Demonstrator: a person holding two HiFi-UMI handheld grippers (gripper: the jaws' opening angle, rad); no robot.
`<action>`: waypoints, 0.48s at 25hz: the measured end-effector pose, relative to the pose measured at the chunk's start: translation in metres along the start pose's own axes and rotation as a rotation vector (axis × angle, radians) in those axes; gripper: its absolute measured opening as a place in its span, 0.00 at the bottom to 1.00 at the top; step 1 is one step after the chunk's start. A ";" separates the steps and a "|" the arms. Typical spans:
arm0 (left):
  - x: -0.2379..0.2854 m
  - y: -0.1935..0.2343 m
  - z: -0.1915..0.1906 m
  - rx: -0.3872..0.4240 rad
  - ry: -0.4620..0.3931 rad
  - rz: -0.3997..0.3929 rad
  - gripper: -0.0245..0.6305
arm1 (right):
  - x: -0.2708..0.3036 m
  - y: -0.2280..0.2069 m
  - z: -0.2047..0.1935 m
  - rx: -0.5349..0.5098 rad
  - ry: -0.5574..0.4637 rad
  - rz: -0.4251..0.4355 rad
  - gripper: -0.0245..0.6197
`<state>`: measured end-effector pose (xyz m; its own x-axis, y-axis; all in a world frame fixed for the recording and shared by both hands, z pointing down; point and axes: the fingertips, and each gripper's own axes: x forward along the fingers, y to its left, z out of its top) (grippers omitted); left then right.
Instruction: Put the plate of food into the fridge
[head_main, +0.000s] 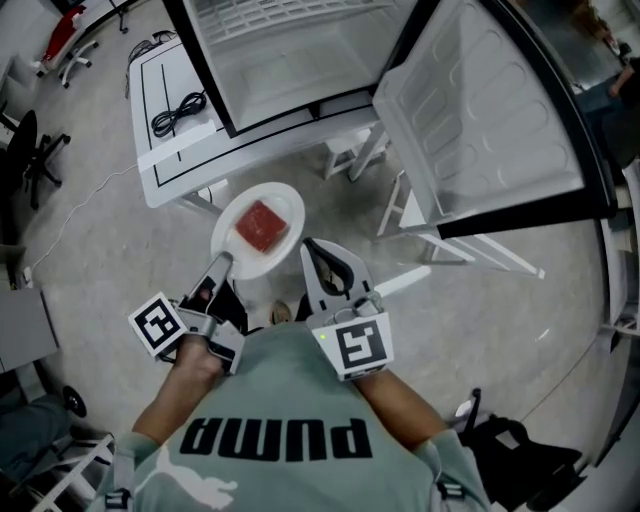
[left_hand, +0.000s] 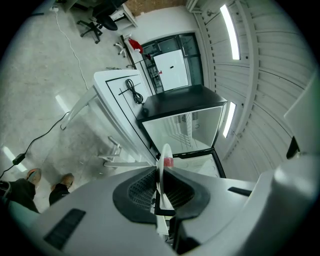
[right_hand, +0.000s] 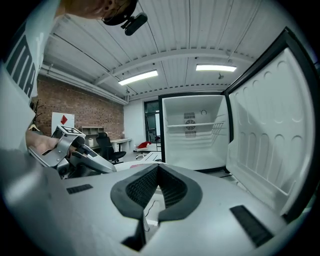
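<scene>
plate of food near open fridge
left gripper clamped on plate rim, right gripper closed, empty

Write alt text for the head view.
From above: a person holds a white plate with a red block of food, its rim clamped in the left gripper. The right gripper, jaws together, is beside the plate. Ahead stands a fridge with its door open.

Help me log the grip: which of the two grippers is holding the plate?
The left gripper: its jaws are clamped on the rim of the plate. The right gripper is shut with nothing between its jaws.
</scene>
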<state>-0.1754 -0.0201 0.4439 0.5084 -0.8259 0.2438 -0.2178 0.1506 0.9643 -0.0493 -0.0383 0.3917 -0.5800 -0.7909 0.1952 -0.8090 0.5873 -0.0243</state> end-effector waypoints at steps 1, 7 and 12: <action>0.007 -0.002 0.001 0.002 -0.003 0.003 0.09 | 0.004 -0.007 0.001 0.003 -0.001 0.004 0.05; 0.045 -0.025 0.007 0.015 -0.030 0.010 0.09 | 0.024 -0.045 0.013 0.009 -0.023 0.033 0.05; 0.071 -0.043 0.010 0.031 -0.063 0.012 0.08 | 0.036 -0.075 0.023 0.018 -0.041 0.060 0.05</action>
<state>-0.1385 -0.0912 0.4187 0.4519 -0.8570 0.2477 -0.2495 0.1451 0.9574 -0.0120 -0.1150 0.3775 -0.6306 -0.7610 0.1523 -0.7741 0.6309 -0.0527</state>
